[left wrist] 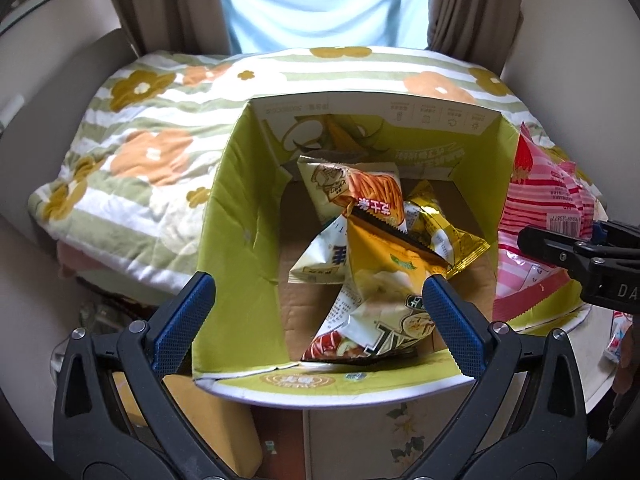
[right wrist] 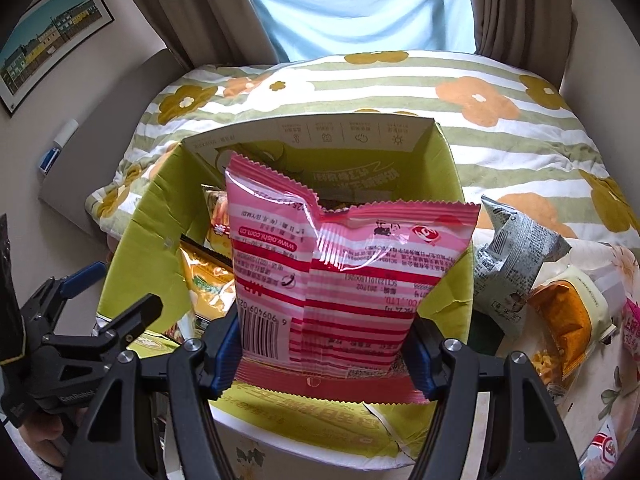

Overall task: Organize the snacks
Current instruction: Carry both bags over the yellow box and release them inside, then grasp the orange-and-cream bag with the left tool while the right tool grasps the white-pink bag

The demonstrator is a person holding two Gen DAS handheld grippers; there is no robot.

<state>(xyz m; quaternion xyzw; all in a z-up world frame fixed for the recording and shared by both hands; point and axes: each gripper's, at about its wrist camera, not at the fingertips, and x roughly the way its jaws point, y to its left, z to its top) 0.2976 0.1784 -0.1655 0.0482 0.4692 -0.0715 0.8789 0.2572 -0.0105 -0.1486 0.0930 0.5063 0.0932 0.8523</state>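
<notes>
An open green cardboard box (left wrist: 236, 208) holds several yellow and gold snack bags (left wrist: 384, 248). My left gripper (left wrist: 316, 300) is open and empty above the box's near edge. My right gripper (right wrist: 324, 344) is shut on a pink striped snack bag (right wrist: 344, 280) and holds it upright over the near right part of the box (right wrist: 448, 184). The pink bag (left wrist: 536, 216) and the right gripper's black body (left wrist: 580, 256) also show at the right in the left wrist view. The left gripper's body (right wrist: 80, 320) shows at the left in the right wrist view.
More snacks lie right of the box: a grey bag (right wrist: 516, 264), an orange-and-cream bag (right wrist: 568, 316) and a red-and-white bag (right wrist: 608, 448). A floral striped blanket (left wrist: 152, 128) lies behind the box. Curtains (right wrist: 516, 12) and a window are beyond.
</notes>
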